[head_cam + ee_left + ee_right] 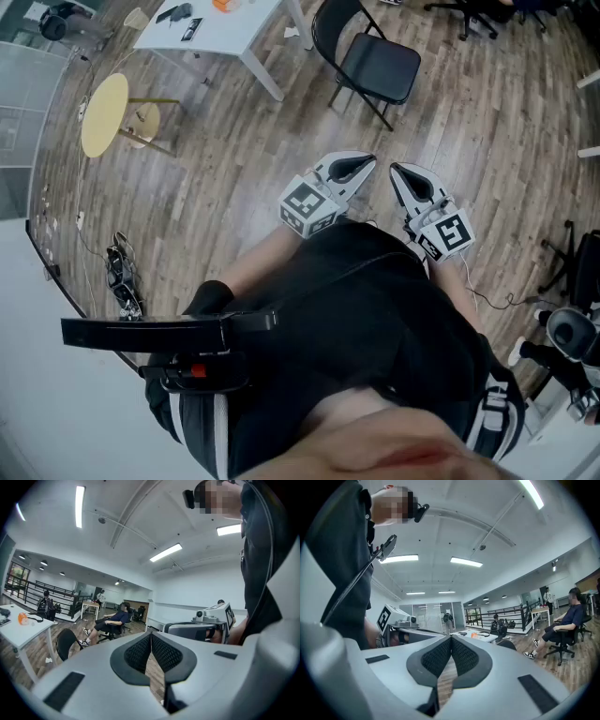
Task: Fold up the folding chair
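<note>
The black folding chair [370,58] stands unfolded on the wooden floor ahead of me, its seat flat and its round back upright. Part of that chair [65,643] shows low on the left in the left gripper view, and its top edge [507,644] peeks over the right gripper. My left gripper [364,168] and right gripper [401,172] are held side by side close to my body, well short of the chair. Both are shut with nothing between their fingers, as the left gripper [151,633] and right gripper [451,639] show in their own views.
A white table [220,28] stands beyond the chair to the left, with a round yellow stool [108,112] nearer. Office chairs [473,14] stand at the back right and equipment [572,328] at the right edge. A person sits in an office chair [110,623].
</note>
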Demonstrator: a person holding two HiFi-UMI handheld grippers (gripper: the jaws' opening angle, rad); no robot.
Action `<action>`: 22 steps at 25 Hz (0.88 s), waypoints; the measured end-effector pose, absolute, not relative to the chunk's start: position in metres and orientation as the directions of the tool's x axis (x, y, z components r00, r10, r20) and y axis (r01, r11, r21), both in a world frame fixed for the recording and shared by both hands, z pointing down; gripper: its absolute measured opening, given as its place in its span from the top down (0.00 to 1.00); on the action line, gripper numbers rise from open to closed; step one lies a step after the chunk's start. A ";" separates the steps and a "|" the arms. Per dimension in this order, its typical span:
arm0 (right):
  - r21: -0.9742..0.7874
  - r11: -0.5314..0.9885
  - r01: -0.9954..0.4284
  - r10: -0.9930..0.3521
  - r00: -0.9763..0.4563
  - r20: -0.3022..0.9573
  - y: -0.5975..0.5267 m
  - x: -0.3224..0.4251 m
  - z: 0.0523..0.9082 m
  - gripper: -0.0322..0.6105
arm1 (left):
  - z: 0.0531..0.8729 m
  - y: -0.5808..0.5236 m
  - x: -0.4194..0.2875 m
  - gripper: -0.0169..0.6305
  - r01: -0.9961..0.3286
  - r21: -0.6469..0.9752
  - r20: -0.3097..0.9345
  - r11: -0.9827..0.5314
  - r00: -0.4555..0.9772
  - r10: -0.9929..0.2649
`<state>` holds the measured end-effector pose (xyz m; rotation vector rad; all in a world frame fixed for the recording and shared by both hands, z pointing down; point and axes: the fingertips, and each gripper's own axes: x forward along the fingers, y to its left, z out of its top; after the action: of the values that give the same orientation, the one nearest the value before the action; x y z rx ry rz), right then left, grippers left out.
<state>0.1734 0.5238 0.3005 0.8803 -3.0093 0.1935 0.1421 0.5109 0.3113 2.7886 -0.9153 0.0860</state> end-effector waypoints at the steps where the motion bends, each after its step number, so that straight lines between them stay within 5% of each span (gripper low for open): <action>1: -0.120 0.835 -0.537 -0.537 -0.843 0.034 0.524 0.174 0.300 0.93 | 0.311 0.512 0.143 0.96 -0.592 0.177 0.119 -0.786 0.806 -0.580; 22: -0.130 0.836 -0.533 -0.531 -0.846 0.053 0.509 0.161 0.306 0.93 | 0.314 0.504 0.128 0.96 -0.593 0.203 0.146 -0.779 0.805 -0.575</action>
<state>0.1610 0.5093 0.3065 0.8679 -2.9959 0.2184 0.1283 0.5035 0.3145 2.7534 -0.9054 0.1108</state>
